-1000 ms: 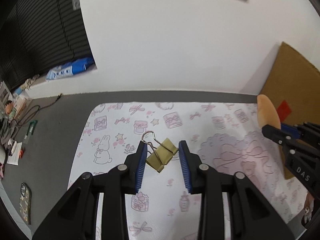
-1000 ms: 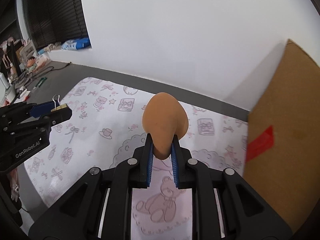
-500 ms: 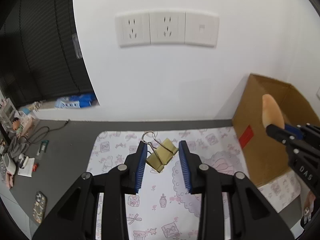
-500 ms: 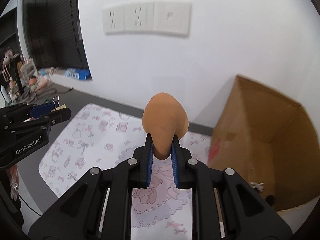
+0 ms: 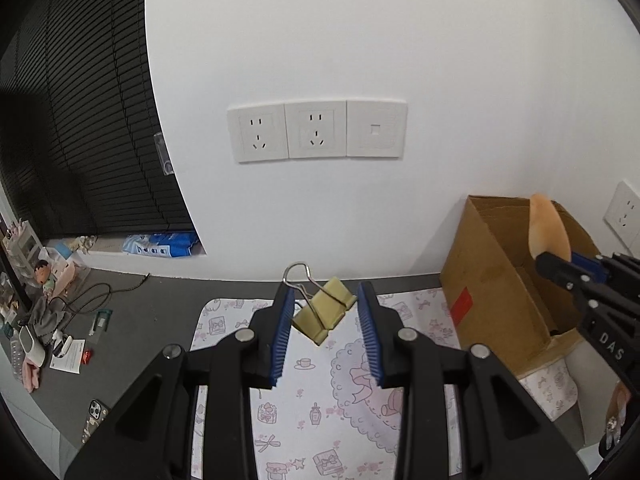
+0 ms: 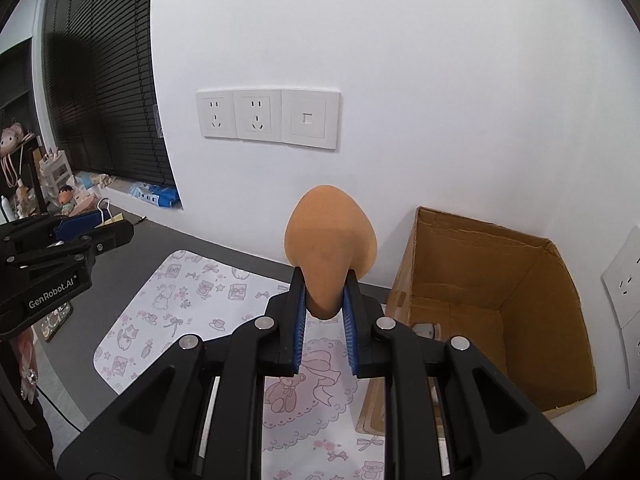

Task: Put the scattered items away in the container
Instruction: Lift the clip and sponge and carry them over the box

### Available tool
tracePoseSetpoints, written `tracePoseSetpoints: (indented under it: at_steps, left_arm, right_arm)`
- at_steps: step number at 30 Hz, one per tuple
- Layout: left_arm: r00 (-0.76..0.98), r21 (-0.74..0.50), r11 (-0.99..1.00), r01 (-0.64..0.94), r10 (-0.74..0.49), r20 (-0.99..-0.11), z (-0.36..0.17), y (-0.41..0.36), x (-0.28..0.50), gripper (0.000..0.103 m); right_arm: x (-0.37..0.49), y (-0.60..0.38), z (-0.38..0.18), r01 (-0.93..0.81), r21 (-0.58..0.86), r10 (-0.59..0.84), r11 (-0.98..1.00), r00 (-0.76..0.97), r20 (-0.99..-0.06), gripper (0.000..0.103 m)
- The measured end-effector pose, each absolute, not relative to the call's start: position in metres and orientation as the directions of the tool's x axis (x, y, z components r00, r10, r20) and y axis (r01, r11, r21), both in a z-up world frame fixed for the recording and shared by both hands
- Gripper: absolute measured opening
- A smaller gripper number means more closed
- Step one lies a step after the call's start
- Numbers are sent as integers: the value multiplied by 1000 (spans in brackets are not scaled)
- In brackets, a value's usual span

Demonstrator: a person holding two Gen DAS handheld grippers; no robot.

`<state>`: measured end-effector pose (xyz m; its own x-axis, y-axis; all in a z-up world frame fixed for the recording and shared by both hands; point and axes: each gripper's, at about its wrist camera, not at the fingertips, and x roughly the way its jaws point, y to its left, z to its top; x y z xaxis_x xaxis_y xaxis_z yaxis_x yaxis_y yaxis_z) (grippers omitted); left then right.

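Two grippers, one item apiece. The left gripper (image 5: 324, 312) has its blue pads (image 5: 282, 332) clamped on one yellow binder clip (image 5: 326, 314), which is lifted clear above the patterned mat (image 5: 316, 400), its wire loop standing up past the left fingertip. The right gripper (image 6: 324, 300) is pinched tight on the narrow end of one orange makeup sponge (image 6: 330, 252), the rounded end rising above the fingertips. A single cardboard box (image 6: 560, 320) stands open-topped at the mat's right edge against the white wall (image 6: 400, 60), its flaps raised. At least one small item lies on its floor. Three wall plates (image 5: 316, 130) sit in a row above. The mat beneath both tools lies bare, with grey floor (image 5: 132, 320) and clutter to the left.
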<state>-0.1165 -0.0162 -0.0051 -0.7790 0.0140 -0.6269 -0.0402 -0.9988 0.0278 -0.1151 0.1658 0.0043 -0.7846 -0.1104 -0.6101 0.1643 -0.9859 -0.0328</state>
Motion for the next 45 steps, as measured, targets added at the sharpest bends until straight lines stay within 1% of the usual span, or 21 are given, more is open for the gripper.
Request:
tracePoseSetpoints:
  at_steps: [14,23,33,45]
  left_arm:
    - [-783,38,-998,-48,14,-622,0,-7,-112,32]
    - [-771,43,-994,-105,54,-634,-4,20,-119,32]
    - [-748,41,-978,-202,127,-652,-13,76,-143,32]
    - [-695,22,-925,-379,269,-667,-32,178,-183,32]
  right_arm:
    - [-110,168,2,166,-39,-108,-985,-782,-614,17]
    - [-107,188,-4,128,-35,-78,-991,-777,-625,17]
    - [-105,237,-10,33,-38,-2,-999,-771,-637,17]
    - [-103,333,-31,-159,-35,141,-987,-732,-667,17]
